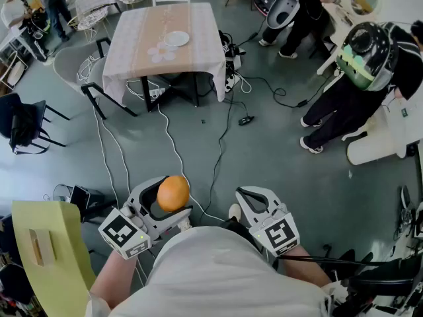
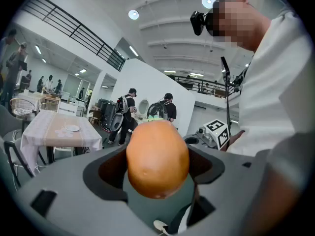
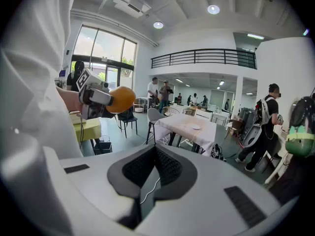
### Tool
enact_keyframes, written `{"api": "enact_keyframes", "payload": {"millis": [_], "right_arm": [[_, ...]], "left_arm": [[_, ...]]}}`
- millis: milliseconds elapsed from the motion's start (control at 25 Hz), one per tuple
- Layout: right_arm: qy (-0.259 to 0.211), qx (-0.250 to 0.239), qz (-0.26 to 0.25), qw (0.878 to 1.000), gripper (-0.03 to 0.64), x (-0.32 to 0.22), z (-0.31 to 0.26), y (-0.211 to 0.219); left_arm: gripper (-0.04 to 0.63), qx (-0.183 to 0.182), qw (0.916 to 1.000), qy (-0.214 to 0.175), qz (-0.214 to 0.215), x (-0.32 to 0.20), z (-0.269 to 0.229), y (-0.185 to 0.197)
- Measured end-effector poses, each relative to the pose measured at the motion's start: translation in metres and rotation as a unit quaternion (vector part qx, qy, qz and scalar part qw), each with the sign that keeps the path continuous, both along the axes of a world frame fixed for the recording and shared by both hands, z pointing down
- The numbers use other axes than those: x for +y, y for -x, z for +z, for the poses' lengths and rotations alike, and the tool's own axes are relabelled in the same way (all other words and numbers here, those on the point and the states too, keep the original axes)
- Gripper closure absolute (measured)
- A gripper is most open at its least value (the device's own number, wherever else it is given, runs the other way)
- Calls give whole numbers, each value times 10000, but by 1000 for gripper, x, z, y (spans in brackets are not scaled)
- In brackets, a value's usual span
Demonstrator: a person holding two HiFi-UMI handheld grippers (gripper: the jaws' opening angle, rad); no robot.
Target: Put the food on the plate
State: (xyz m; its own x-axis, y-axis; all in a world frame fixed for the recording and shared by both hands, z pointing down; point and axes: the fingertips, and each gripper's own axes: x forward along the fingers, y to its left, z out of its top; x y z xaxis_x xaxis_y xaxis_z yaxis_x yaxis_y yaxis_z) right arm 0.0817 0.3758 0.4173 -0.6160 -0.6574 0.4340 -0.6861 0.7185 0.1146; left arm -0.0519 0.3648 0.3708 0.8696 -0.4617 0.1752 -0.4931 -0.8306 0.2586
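Grips a round orange fruit (image 1: 174, 193) between the jaws of the left tool (image 1: 168, 197), near the body and above the grey floor (image 1: 277, 150). Carries the right tool (image 1: 255, 197) just to its right, jaws pressed together with nothing between. Finds the white plate (image 1: 176, 39) on the far tabletop (image 1: 132, 45), well apart from the fruit.

Bright ceiling lights, fisheye-warped edges
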Motion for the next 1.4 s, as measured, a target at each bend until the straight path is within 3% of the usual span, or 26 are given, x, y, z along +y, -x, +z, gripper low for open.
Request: {"api": "enact_keyframes", "payload": {"millis": [240, 480, 760, 1040, 1160, 1400], "right_arm": [[-282, 120, -167, 9994, 604, -2, -17, -53], [-94, -71, -144, 9998, 604, -6, -7, -125], [-345, 45, -715, 9968, 603, -22, -7, -167], [-376, -285, -857, 9952, 585, -71, -7, -149], [-366, -369, -731, 9960, 502, -106, -5, -133], [-272, -274, -382, 9985, 491, -184, -16, -74]], "left_arm": [[221, 88, 9997, 2, -208, 4, -8, -55], [221, -56, 9997, -93, -196, 8, -14, -129], [221, -266, 9973, 70, -675, 3, -10, -168], [221, -371, 9944, 250, -960, -35, 2, -149], [220, -306, 9957, 183, -854, -75, 8, -135], [220, -163, 9978, -68, -636, -165, -2, -78]]}}
